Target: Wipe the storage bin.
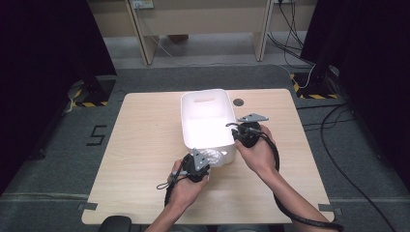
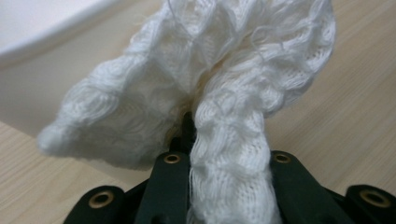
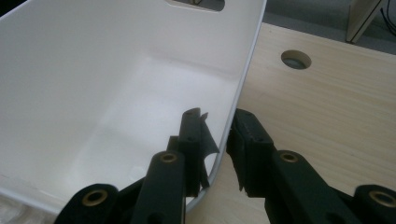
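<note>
High view: right hand-held gripper (image 1: 240,136) astride bin rim (image 1: 233,126), left hand-held gripper (image 1: 203,162) clamping cloth (image 1: 215,156).

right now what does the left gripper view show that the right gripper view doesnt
Left gripper view: a white knitted cloth bunched between the left hand-held gripper jaws, which are shut on it. Right gripper view: the right hand-held gripper clamped on the side wall of the white bin, one jaw inside and one outside, plus the bin's handle slot and a round hole in the table. Both share the white bin and the light wooden table.
</note>
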`<state>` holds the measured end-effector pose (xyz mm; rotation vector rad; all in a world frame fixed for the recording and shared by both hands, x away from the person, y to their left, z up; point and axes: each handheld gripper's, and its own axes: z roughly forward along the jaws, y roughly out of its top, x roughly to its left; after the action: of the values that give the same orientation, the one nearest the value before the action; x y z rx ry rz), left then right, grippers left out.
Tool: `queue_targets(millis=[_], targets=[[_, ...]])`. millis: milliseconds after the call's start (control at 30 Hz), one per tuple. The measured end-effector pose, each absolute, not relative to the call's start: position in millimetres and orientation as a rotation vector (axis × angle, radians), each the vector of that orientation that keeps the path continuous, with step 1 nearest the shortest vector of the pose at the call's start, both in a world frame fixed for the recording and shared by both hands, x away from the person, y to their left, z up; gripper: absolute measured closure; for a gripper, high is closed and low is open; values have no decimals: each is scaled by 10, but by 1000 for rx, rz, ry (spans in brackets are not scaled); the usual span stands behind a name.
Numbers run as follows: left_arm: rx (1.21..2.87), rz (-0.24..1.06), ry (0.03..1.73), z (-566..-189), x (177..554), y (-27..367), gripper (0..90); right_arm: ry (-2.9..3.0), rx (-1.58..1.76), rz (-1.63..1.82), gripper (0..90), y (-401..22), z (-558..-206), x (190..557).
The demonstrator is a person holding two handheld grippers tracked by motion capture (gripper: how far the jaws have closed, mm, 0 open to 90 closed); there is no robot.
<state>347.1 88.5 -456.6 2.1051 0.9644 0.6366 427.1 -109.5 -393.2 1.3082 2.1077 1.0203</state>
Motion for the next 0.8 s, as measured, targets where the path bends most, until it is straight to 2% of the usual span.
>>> queue_targets(millis=[800], targets=[[2172,593,985,-4862,3549,810,769,2107,1308,1020,747,-1095,-3931,4270]])
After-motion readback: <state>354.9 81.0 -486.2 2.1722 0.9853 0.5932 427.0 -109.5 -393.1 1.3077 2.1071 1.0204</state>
